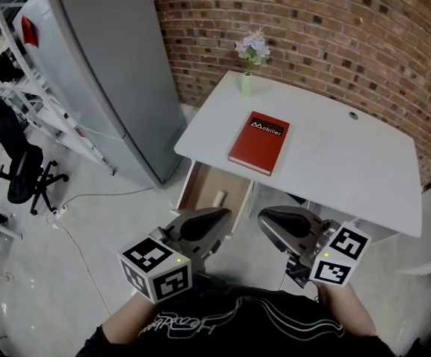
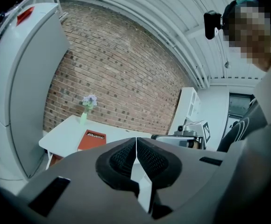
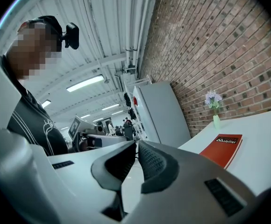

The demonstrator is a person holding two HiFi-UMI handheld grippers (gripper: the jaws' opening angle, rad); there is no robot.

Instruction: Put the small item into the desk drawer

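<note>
The desk drawer (image 1: pixel 201 187) stands pulled out under the left end of the white desk (image 1: pixel 334 162). A small pale cylinder (image 1: pixel 219 197) lies inside it near the right wall. My left gripper (image 1: pixel 223 213) hovers just in front of the drawer, shut with nothing between its jaws (image 2: pixel 136 139). My right gripper (image 1: pixel 263 216) is level beside it, before the desk's front edge. Its jaws meet at the tips and are empty (image 3: pixel 136 143). Neither gripper touches the drawer or the item.
A red book (image 1: pixel 258 142) lies on the desk's left half, and a small green vase with flowers (image 1: pixel 249 80) stands at the back corner. A tall grey cabinet (image 1: pixel 104 73) stands left of the desk against the brick wall. An office chair (image 1: pixel 26 177) is at far left.
</note>
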